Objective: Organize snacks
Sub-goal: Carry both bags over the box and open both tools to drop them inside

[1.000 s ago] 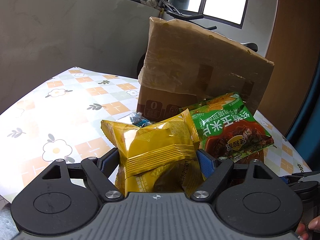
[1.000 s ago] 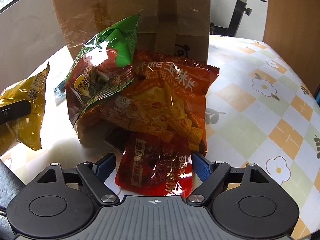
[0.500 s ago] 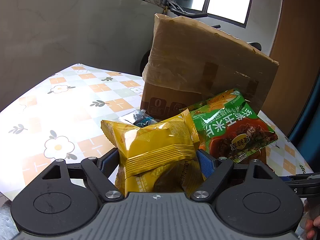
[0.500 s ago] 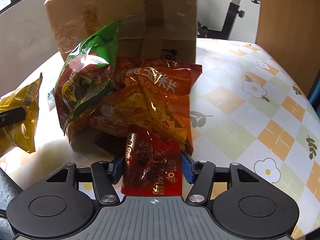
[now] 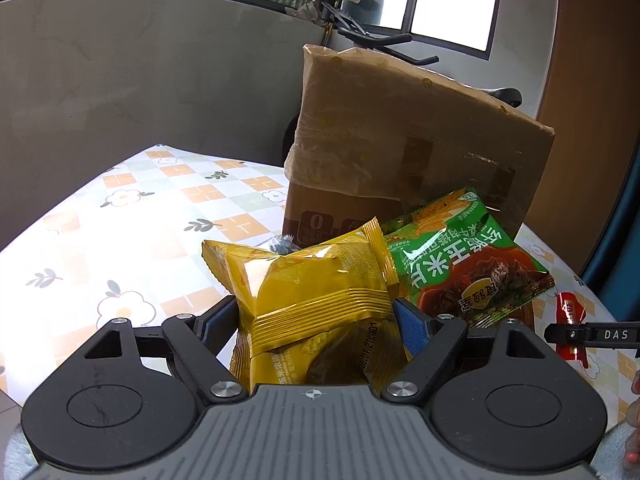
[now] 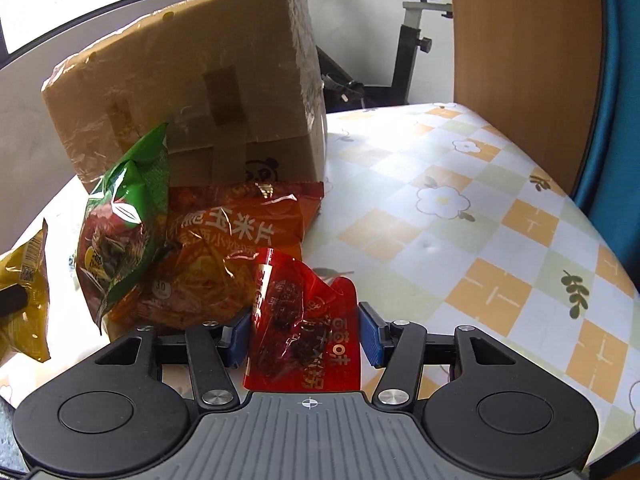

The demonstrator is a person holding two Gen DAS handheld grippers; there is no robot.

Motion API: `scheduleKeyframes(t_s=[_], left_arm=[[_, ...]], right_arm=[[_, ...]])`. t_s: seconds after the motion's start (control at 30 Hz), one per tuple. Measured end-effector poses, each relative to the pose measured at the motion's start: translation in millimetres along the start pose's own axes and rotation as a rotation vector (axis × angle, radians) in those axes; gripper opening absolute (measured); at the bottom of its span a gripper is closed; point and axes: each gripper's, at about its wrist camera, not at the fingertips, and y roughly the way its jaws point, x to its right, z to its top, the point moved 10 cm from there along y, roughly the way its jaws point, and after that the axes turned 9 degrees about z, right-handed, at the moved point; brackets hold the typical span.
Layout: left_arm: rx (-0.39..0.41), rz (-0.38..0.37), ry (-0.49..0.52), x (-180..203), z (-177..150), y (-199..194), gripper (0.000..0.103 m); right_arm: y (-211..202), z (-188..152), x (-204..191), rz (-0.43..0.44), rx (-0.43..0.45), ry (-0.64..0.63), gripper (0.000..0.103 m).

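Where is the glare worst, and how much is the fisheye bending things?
Left wrist view: sunlight washes out the tablecloth left of the yellow packet, and the window frame bows. Right wrist view: highlights streak the orange chip bag, the tablecloth's left edge is blown white, and the table rim curves.

A puffy yellow snack packet [image 5: 316,296] stands upright, raised off the flowered cloth. A small red translucent packet [image 6: 304,328] with dark pieces inside is also lifted, slightly curled. A green bag [image 6: 124,216] leans on an orange chip bag [image 6: 232,240], both against the cardboard box [image 6: 192,92].
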Motion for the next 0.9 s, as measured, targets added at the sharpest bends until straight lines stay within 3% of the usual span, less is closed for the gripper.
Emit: scheduleKeyframes(t_s=[0.3, 0.43, 0.7, 0.9], left_arm=[[0.081, -0.024, 0.027, 6, 37, -10, 0.084], [0.125, -0.03, 0.016, 5, 67, -14, 0.084], [0.275, -0.036, 0.092, 14, 141, -28, 0.085], [0.295, -0.068, 0.07, 25, 175, -16, 0.085]], right_arm=[[-17, 49, -13, 0.006, 0.126, -0.103, 0.05], [-26, 77, -17, 0.024, 0.17, -0.135, 0.05], [-45, 149, -36, 0.078, 0.275, -0.228, 0.05], [-47, 193, -48, 0.123, 0.313, -0.246, 0.05]])
